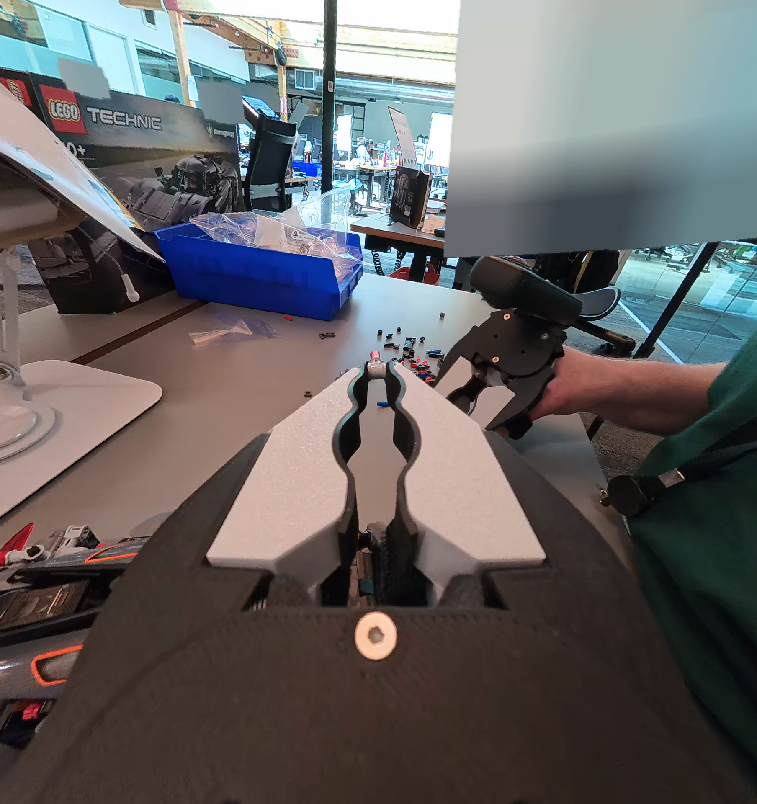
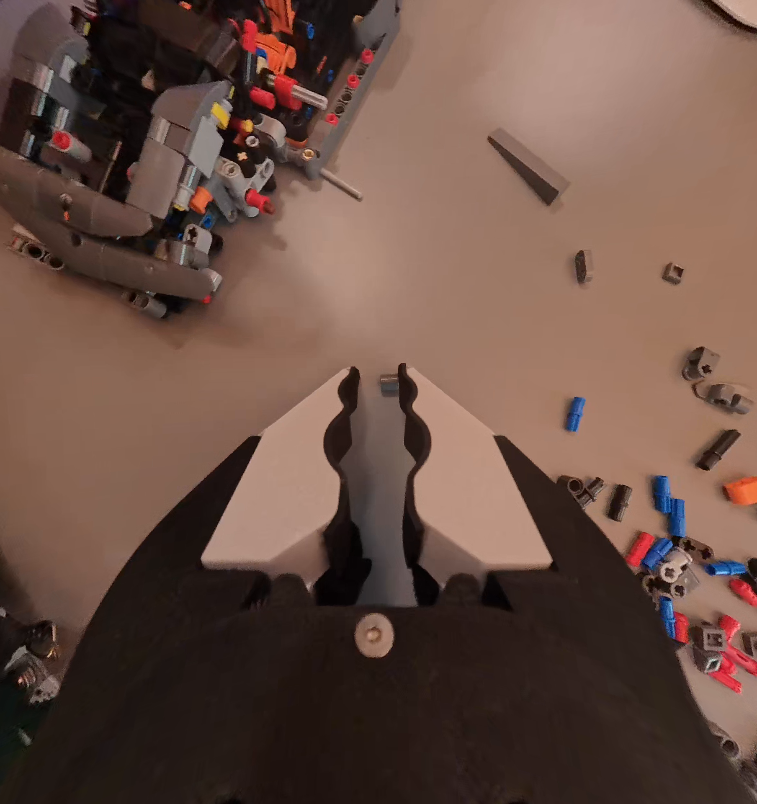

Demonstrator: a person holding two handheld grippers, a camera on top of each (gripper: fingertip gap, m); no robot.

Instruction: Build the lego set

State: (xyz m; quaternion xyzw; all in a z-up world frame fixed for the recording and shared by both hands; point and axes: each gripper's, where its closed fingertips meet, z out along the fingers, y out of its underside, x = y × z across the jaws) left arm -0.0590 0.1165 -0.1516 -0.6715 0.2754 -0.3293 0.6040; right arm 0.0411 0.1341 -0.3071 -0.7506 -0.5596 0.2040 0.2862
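My left gripper [image 1: 376, 370] is shut on a small light-grey connector with a red end [image 1: 375, 364], held above the table. My right gripper [image 2: 377, 375] is open and points down at the table. A small dark-grey bush [image 2: 388, 385] lies between its tips, close to the right finger. The right gripper also shows in the left wrist view [image 1: 483, 413], held by a hand over the loose pieces [image 1: 411, 352]. The part-built grey, black and orange model [image 2: 142, 165] sits at the upper left of the right wrist view and at the lower left of the left wrist view [image 1: 42, 587].
Loose red, blue, black and orange pieces [image 2: 690, 561] are scattered on the right. A dark-grey wedge piece [image 2: 529, 167] lies apart. A blue bin [image 1: 259, 278] with plastic bags, the set box [image 1: 150, 143] and a white booklet stand [image 1: 42, 413] are behind and left. My hands' fingertips stand some 20 centimetres from each other.
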